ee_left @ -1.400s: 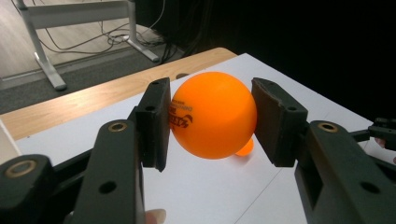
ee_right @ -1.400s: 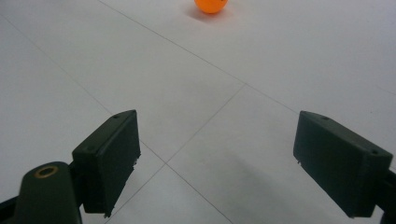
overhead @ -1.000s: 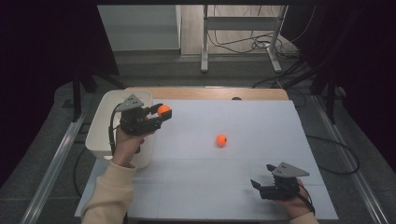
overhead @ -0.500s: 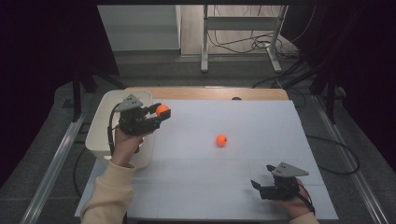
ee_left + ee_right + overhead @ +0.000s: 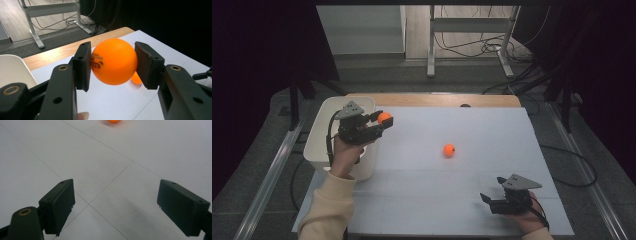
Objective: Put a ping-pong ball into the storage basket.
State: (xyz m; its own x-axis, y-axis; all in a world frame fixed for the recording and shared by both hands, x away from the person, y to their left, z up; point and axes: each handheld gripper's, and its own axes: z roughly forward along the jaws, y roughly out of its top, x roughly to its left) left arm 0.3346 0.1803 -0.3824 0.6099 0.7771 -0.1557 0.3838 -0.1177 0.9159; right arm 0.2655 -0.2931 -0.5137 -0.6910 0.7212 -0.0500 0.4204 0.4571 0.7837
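Note:
My left gripper (image 5: pixel 383 121) is shut on an orange ball (image 5: pixel 384 118), held above the table's left edge beside the white bin (image 5: pixel 323 135). In the left gripper view the ball (image 5: pixel 114 61) is squeezed between both pads, with printed text on its side. A second orange ball (image 5: pixel 449 150) lies loose on the white table surface (image 5: pixel 462 200) near the middle; a sliver of this loose ball (image 5: pixel 137 78) peeks out behind the held one and it sits at the top of the right gripper view (image 5: pixel 114 121). My right gripper (image 5: pixel 489 199) rests low at the front right, open, with nothing between its jaws (image 5: pixel 116 207).
The white bin stands off the table's left edge, its rim (image 5: pixel 15 67) just left of my left gripper. A strip of wooden tabletop (image 5: pixel 432 100) runs along the far edge. Metal frame legs and cables (image 5: pixel 472 45) lie on the floor beyond.

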